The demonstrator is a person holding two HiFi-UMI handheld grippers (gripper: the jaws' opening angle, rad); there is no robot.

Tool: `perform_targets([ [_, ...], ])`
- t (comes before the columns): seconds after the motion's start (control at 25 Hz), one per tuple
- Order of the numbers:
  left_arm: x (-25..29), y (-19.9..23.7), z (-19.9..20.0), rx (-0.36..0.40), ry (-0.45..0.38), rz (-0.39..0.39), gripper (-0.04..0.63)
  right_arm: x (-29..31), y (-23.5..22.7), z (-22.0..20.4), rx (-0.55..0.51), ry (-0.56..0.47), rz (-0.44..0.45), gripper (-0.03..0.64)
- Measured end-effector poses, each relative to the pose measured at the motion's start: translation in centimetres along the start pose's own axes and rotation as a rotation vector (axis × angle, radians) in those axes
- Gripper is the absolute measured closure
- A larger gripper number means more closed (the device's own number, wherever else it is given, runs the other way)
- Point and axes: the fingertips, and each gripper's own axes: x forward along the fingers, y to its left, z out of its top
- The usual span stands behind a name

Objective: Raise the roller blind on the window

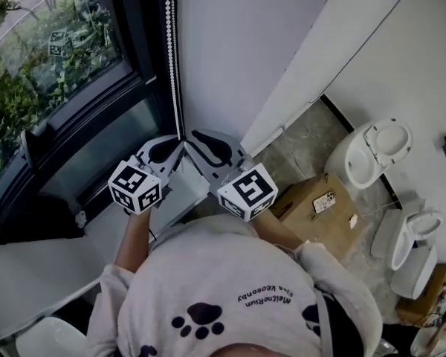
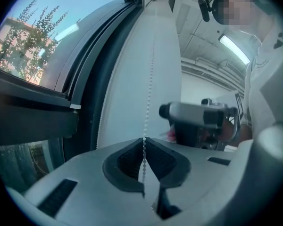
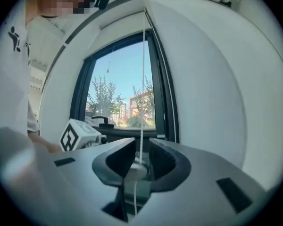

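Left gripper view: left gripper point(image 2: 144, 139) jaws pinch the bead chain point(image 2: 149, 88). Right gripper view: right gripper point(image 3: 141, 144) jaws spread, bead chain hanging btw them.

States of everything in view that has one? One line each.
left gripper: shut on the bead chain
right gripper: open, bead chain runs between its jaws
bead chain: hanging straight beside the window
window: glass uncovered where visible
cardboard box: closed
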Motion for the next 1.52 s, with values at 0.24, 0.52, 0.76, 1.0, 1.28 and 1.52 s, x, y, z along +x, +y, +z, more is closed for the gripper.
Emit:
perform_targets([
  [0.24, 0.6, -1.2, -1.3, -0.001, 0.006, -0.028, 0.575, 1.9, -0.2, 5.1, -0.038, -0.052, 0.028, 0.535],
  [0.52, 0.7, -1.6, -1.7, 0.009, 0.003, -0.031, 0.575, 2.3, -0.1, 6.1, -0.096, -0.060, 0.000, 0.603],
  [0.76, 0.7, -1.0, -4.3, 0.010, 0.005, -0.015, 0.575, 2.6, -0.3, 3.3, -0.078, -0.015, -0.008, 0.604],
  [1.0, 1.0, -0.4, -7.0, -0.011, 0.007, 0.006, 0.575, 2.5, -0.4, 0.4, -0.080, 0.014, -0.027, 0.604],
  [1.28, 1.1, -0.4, -8.6, -0.007, 0.013, 0.030, 0.574, 2.4, -0.6, -1.2, -0.064, 0.018, -0.029, 0.604],
  [1.52, -0.1, -1.0, -5.8, -0.002, -0.064, 0.076, 0.574, 2.4, -0.4, -0.7, -0.066, -0.010, -0.029, 0.604],
])
